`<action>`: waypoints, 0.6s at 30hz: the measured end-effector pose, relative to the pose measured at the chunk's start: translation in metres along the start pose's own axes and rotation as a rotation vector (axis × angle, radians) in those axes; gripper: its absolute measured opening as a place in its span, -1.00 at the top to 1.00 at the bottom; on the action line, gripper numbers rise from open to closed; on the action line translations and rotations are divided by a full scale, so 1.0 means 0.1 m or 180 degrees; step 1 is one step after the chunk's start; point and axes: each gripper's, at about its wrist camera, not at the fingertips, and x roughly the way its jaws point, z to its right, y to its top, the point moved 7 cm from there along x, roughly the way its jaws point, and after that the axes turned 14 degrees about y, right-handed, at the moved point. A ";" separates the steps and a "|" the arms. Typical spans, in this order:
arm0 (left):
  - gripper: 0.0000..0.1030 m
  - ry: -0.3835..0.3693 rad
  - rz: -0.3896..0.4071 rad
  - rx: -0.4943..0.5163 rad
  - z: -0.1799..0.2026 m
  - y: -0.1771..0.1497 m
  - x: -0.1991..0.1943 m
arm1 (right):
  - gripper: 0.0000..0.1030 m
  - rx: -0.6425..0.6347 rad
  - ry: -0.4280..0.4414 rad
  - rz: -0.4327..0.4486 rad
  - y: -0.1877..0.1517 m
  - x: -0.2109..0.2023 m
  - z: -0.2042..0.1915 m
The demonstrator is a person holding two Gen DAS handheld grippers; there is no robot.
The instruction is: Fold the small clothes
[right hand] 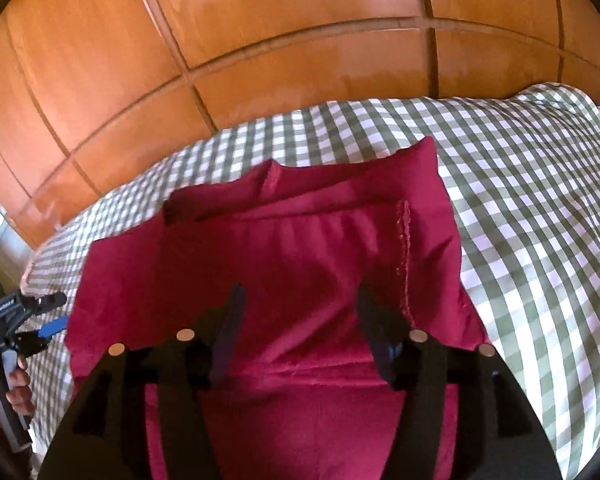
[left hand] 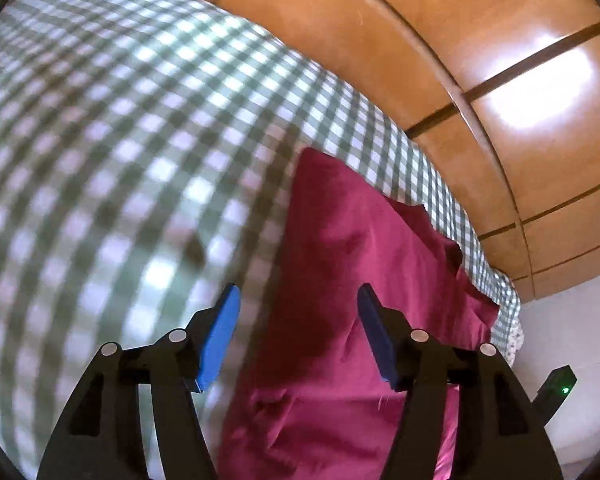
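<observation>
A dark red garment [right hand: 300, 264] lies partly folded on a green and white checked cloth [right hand: 520, 208]. Its top edge is doubled over and a stitched seam runs down its right side. My right gripper [right hand: 298, 300] is open and empty, hovering over the garment's middle. In the left wrist view the garment [left hand: 352, 264] lies to the right. My left gripper [left hand: 298, 300] is open and empty over its left edge. The left gripper also shows in the right wrist view [right hand: 54, 316], at the garment's left edge, held by a hand.
Orange-brown wooden panels [right hand: 300, 40] stand behind the checked surface. The surface's far edge runs along the panels [left hand: 440, 168]. A black device with a green light [left hand: 556, 392] sits at the right of the left wrist view.
</observation>
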 end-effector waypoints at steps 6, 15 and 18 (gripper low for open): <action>0.47 0.0046 -0.0022 0.0201 0.28 0.09 0.30 | -0.25 -0.0048 -0.0076 -0.0029 0.04 0.07 0.11; 0.64 0.1285 0.0760 0.0929 0.37 0.04 0.22 | -0.43 -0.0582 -0.0464 -0.0257 -0.13 0.45 0.03; 0.60 0.1223 0.0915 0.0823 0.31 -0.02 0.06 | -0.47 -0.0614 -0.0464 -0.0129 -0.16 0.49 0.08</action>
